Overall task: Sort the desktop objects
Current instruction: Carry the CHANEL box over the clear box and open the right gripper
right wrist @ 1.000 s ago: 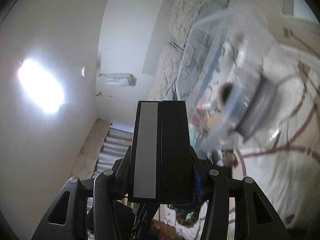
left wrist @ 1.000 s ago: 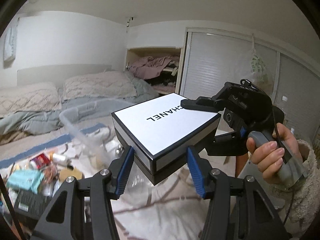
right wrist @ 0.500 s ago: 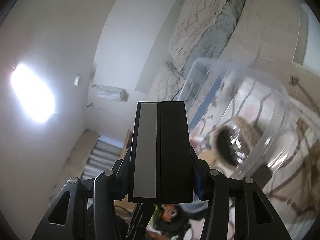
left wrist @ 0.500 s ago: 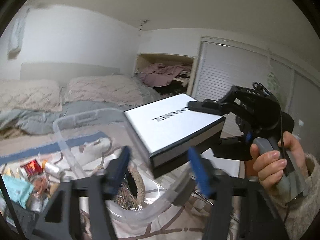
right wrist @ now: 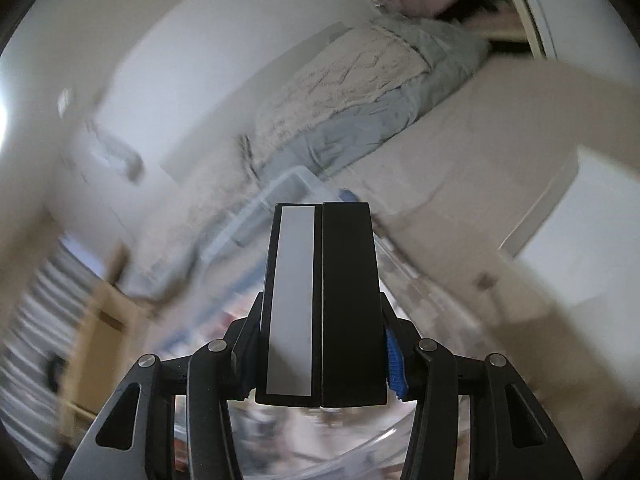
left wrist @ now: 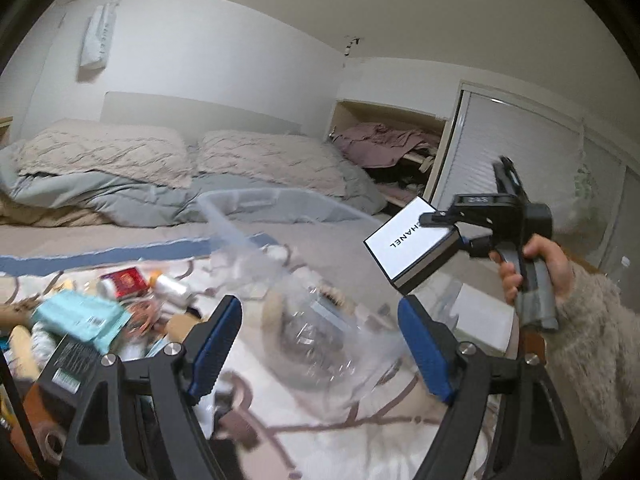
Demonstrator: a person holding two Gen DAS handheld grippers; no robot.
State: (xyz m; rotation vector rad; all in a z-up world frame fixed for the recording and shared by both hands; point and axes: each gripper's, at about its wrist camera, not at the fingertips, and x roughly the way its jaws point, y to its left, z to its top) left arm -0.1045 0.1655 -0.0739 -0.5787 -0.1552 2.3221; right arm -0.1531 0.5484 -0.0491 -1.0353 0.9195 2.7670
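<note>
My right gripper (right wrist: 322, 340) is shut on a black-and-white Chanel box (right wrist: 320, 304), seen edge-on between its jaws. In the left wrist view the same box (left wrist: 414, 246) hangs in the air at the right, held by the right gripper (left wrist: 448, 226), over the far side of a clear plastic bin (left wrist: 280, 252). My left gripper (left wrist: 320, 340) is open and empty, low over the bin, well left of and below the box.
Loose items lie on the patterned cloth at the left: a teal packet (left wrist: 80, 316), a red box (left wrist: 126, 282), a white bottle (left wrist: 172, 286), a black box (left wrist: 68, 364). A bed with pillows (left wrist: 160, 160) is behind. A white box (left wrist: 480, 320) lies at the right.
The left gripper has backed off from the box and opened wider. The right gripper has carried the box away to the right and swung round; its view is blurred.
</note>
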